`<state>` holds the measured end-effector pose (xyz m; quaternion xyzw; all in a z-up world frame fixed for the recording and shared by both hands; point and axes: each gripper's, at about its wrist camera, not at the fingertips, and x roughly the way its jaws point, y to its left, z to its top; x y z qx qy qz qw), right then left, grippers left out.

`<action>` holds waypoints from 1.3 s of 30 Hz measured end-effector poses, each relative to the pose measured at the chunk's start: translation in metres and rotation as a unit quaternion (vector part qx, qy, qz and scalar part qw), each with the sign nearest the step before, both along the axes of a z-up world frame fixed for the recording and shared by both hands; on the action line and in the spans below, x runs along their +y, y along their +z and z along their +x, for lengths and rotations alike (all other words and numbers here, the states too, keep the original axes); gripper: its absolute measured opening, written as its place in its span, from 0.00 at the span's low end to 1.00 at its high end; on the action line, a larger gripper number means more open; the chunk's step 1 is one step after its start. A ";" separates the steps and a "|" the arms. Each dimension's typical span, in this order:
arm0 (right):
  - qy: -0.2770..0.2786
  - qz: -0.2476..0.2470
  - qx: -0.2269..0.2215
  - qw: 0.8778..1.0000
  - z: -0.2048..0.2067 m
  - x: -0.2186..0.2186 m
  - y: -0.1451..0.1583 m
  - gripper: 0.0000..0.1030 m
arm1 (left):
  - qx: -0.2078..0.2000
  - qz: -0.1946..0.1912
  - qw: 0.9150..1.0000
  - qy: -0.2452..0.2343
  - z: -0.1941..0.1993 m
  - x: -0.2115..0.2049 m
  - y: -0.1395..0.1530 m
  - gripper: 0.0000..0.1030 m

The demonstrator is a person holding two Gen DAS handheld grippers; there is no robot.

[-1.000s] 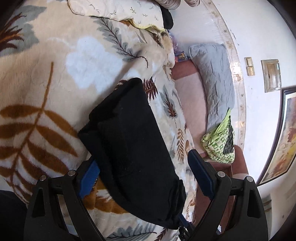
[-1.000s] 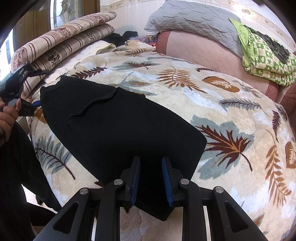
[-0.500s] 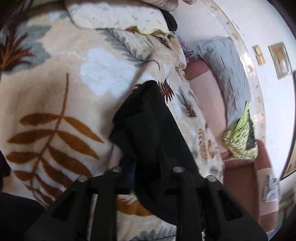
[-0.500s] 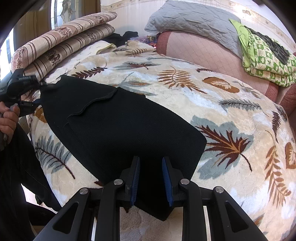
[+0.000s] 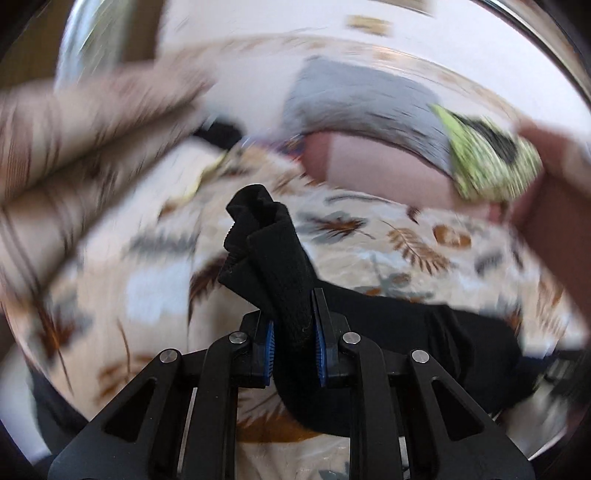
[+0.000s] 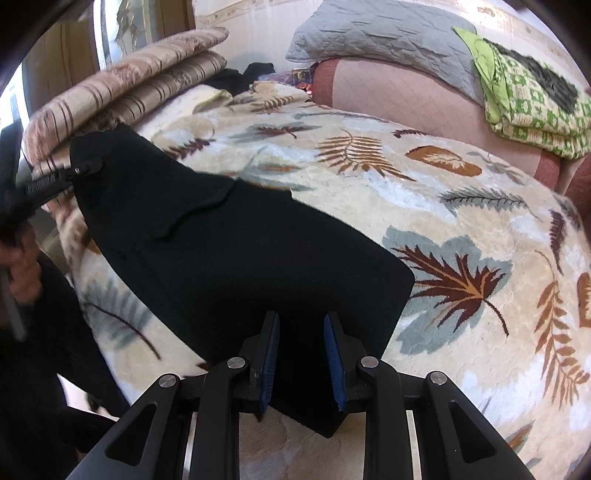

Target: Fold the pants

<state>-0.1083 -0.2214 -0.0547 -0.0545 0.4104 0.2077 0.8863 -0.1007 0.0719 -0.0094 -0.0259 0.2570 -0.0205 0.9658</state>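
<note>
Black pants (image 6: 236, 258) lie folded across a leaf-patterned blanket (image 6: 461, 229) on a bed. My right gripper (image 6: 301, 354) is shut on the near end of the pants, its blue pads pressing the cloth. In the left wrist view my left gripper (image 5: 291, 332) is shut on the far end of the pants (image 5: 273, 258), which bunches up between the blue pads and stands lifted off the blanket (image 5: 388, 240). The right wrist view shows the left gripper (image 6: 79, 168) at the far left, pinching that raised corner, with a hand (image 6: 22, 266) below it.
Striped folded bedding (image 6: 122, 92) lies at the back left, a grey quilted pillow (image 6: 384, 33) and a green patterned cloth (image 6: 524, 107) on the pink headboard (image 6: 399, 96) at the back. Dark clothing (image 6: 37, 387) hangs at the bed's left edge. The left wrist view is blurred.
My left gripper shut on the far end of the pants, then rolled and rose, lifting that corner off the blanket. The right gripper stayed put, still gripping the near end.
</note>
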 end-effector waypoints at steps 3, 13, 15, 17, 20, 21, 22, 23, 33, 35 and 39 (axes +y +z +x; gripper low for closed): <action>0.028 0.096 -0.028 0.995 -0.005 -0.006 0.028 0.24 | -0.036 0.082 0.995 -0.032 -0.011 -0.033 -0.002 0.16; 0.082 0.394 0.025 0.915 0.042 0.022 0.085 0.56 | -0.137 0.282 0.941 -0.123 -0.050 -0.104 -0.025 0.16; 0.092 0.389 0.030 0.916 0.051 0.031 0.087 0.67 | -0.153 0.303 0.931 -0.131 -0.056 -0.109 -0.028 0.16; 0.084 0.385 0.045 0.918 0.059 0.038 0.082 0.67 | -0.169 0.323 0.921 -0.139 -0.062 -0.116 -0.031 0.16; 0.070 0.391 0.081 0.914 0.068 0.040 0.072 0.67 | -0.184 0.341 0.909 -0.153 -0.073 -0.125 -0.033 0.16; 0.068 0.393 0.088 0.913 0.070 0.042 0.069 0.67 | -0.188 0.345 0.906 -0.157 -0.074 -0.128 -0.033 0.16; 0.066 0.389 0.091 0.914 0.071 0.041 0.067 0.62 | -0.190 0.348 0.904 -0.160 -0.075 -0.130 -0.032 0.16; 0.066 0.373 0.090 0.921 0.069 0.041 0.066 0.48 | -0.190 0.346 0.905 -0.162 -0.075 -0.132 -0.031 0.16; 0.046 0.327 0.062 0.942 0.059 -0.019 0.079 0.09 | -0.192 0.310 0.916 -0.166 -0.085 -0.188 0.005 0.16; 0.043 0.334 0.069 0.939 0.062 -0.035 0.077 0.09 | -0.188 0.312 0.915 -0.172 -0.085 -0.206 0.007 0.16; 0.032 0.361 0.090 0.928 0.065 -0.076 0.061 0.09 | -0.181 0.332 0.905 -0.194 -0.088 -0.235 -0.004 0.16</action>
